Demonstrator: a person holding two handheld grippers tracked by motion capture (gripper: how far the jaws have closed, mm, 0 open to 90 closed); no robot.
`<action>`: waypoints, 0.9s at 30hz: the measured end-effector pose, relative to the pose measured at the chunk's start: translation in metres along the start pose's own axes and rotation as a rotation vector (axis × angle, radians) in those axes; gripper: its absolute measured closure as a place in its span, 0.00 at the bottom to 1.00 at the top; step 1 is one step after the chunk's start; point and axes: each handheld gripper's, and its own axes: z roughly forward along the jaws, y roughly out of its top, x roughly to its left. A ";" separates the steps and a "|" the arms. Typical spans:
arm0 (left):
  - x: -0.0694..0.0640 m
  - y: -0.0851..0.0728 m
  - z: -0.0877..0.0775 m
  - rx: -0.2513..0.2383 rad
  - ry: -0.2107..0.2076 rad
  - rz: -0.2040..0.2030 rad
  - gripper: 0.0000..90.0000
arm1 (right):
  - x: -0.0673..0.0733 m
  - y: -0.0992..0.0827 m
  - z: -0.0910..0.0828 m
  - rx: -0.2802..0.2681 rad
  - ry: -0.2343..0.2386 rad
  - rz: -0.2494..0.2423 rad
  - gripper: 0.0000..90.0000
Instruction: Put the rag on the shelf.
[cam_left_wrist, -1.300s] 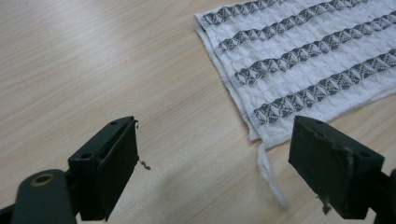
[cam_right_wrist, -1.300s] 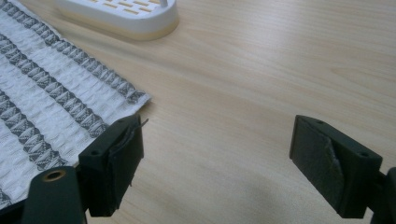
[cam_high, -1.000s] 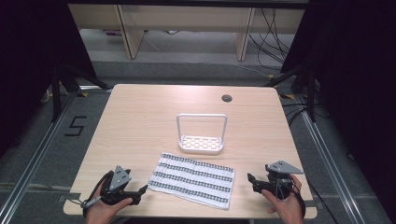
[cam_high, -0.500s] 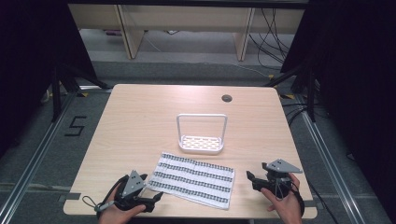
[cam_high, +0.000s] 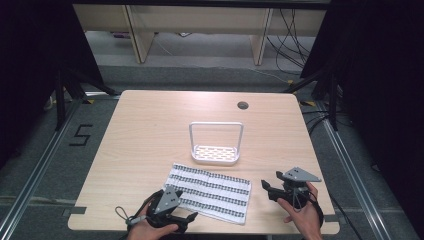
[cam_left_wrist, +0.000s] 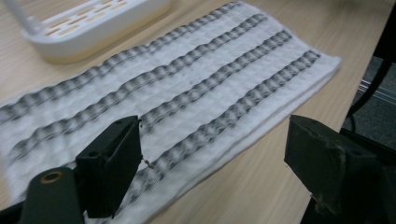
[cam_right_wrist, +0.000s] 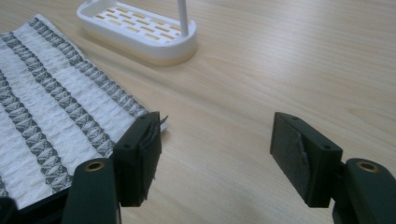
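Table: one, carrying everything listed.
Cloth: one, striped, lying at the table's near edge, showing four dark stripes in the left gripper view.
Rack: one, white, sitting mid-table behind the cloth.
Grommet: one, sitting near the far edge.
Grippers: two, one hovering at the cloth's near left corner, one hovering toward the near right corner.

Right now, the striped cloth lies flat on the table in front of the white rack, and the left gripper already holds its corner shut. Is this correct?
Not quite. The left gripper is open: in the left gripper view its jaws stand wide apart over the near edge of the striped cloth, gripping nothing. The cloth does lie flat in front of the white rack.
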 end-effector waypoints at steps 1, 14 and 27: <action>-0.008 0.005 0.009 -0.011 -0.025 0.000 0.22 | 0.002 0.002 0.001 0.001 0.006 -0.005 0.42; -0.047 0.027 0.052 0.043 -0.139 0.128 0.35 | 0.010 0.009 0.019 0.036 0.072 -0.092 0.54; -0.066 0.043 0.081 0.042 -0.195 0.183 0.45 | 0.019 0.016 0.040 0.106 0.122 -0.132 0.55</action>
